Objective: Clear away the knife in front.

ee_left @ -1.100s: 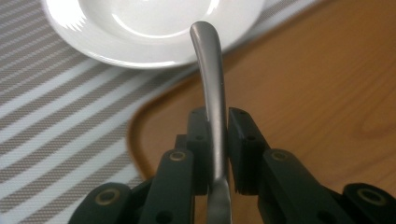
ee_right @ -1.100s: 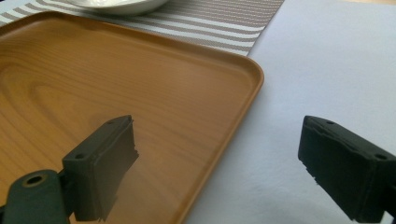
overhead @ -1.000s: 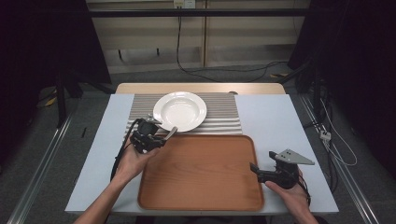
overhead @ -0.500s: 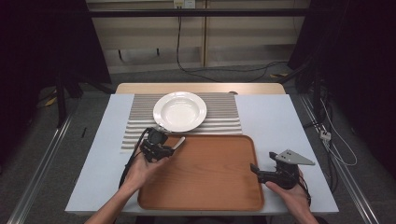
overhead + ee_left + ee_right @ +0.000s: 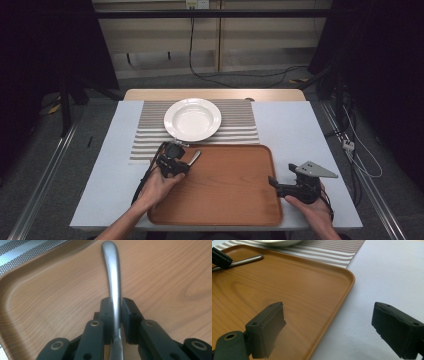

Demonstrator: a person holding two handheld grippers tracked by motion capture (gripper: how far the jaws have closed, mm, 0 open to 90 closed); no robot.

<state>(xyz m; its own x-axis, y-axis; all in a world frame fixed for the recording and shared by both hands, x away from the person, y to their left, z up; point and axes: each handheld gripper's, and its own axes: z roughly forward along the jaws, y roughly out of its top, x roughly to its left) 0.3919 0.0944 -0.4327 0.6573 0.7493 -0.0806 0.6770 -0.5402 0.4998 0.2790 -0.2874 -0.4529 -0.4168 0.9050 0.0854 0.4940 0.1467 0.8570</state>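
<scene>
The metal utensil handle (image 5: pixel 113 280) is pinched between the two black jaws of the left gripper (image 5: pixel 115 312), which are closed tight on its narrow shaft. In the left gripper view the rounded end of the handle points away over the wooden tray (image 5: pixel 160 272), just above the grain, and the tray's raised rim curves round at the left with a sliver of striped mat beyond it. What kind of utensil it is cannot be told, since its working end is hidden behind the jaws.

In the high view the left gripper (image 5: pixel 176 161) sits over the tray's (image 5: pixel 225 200) far left corner, held by the person's left hand (image 5: pixel 159 186), with the silver handle (image 5: pixel 194 158) angled up and to the right over the tray. Just beyond it lies the striped placemat (image 5: pixel 240 125), and on that stands an empty white plate (image 5: pixel 192 119), close to the gripper but apart from it.

The right gripper (image 5: pixel 328 331) is spread wide with nothing between its jaws. One jaw hangs over the tray (image 5: pixel 287 282), the other over the white table cover (image 5: pixel 387 272), so the tray's right rim runs between them. In the high view this gripper (image 5: pixel 280 185) rests at the tray's right edge in the right hand (image 5: pixel 312 212), its grey plate on top.
</scene>
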